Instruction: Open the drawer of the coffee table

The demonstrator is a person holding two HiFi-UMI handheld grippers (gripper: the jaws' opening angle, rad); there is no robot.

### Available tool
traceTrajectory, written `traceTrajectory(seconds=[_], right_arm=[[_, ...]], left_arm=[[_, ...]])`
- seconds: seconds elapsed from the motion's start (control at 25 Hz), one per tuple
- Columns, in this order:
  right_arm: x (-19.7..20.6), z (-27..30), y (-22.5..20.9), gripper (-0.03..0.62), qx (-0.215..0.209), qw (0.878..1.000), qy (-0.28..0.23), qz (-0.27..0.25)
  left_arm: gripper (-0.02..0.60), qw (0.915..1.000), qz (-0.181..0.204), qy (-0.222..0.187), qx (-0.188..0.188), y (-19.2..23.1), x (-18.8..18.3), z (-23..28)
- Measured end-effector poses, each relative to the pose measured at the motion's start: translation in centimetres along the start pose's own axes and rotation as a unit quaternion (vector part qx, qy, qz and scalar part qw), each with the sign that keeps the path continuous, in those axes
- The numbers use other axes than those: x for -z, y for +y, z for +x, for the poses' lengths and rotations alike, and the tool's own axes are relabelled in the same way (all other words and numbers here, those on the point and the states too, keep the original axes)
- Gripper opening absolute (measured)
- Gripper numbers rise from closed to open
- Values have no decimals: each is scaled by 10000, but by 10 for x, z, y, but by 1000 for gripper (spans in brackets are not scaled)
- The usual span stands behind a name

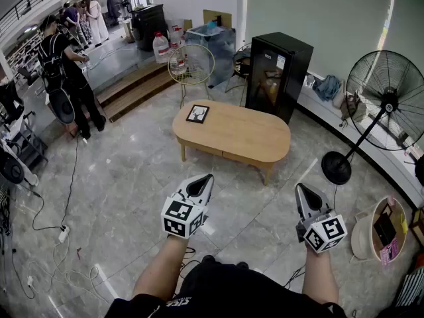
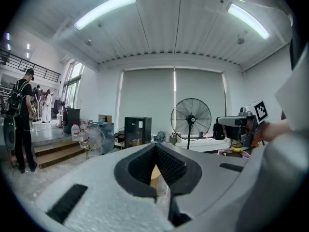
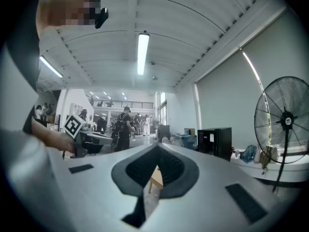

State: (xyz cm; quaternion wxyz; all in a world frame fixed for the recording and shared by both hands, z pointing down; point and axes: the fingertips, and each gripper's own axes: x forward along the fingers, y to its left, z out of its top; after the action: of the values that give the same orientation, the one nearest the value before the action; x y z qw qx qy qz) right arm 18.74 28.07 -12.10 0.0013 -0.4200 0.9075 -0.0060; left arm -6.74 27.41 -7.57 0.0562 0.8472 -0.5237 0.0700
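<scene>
Ahead, coffee table (image 1: 240,135); left tool (image 1: 201,184), right tool (image 1: 303,191) closed

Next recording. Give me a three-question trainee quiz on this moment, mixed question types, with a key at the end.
1. True or false: the left gripper is touching the coffee table.
2. What single item lies on the coffee table's top?
3. The right gripper is: A) wide open; B) shut with nothing in it; C) shut on a drawer handle.

Key:
1. False. It is held well short of the table.
2. A small picture frame, near the table's left end in the head view.
3. B
</scene>
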Motion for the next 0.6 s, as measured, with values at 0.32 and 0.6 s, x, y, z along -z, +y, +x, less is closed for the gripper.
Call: traceTrajectory(seconds=[0.32,0.6], right_arm=[[-3,4,0,2,-80,9999,-110,3],[-2,-9,-10,2,-55,9999,-125,89]], left_arm=[[8,10000,18,-23,19,-3,-4,6],[9,10000,-59,-49,37,-16,0,10]])
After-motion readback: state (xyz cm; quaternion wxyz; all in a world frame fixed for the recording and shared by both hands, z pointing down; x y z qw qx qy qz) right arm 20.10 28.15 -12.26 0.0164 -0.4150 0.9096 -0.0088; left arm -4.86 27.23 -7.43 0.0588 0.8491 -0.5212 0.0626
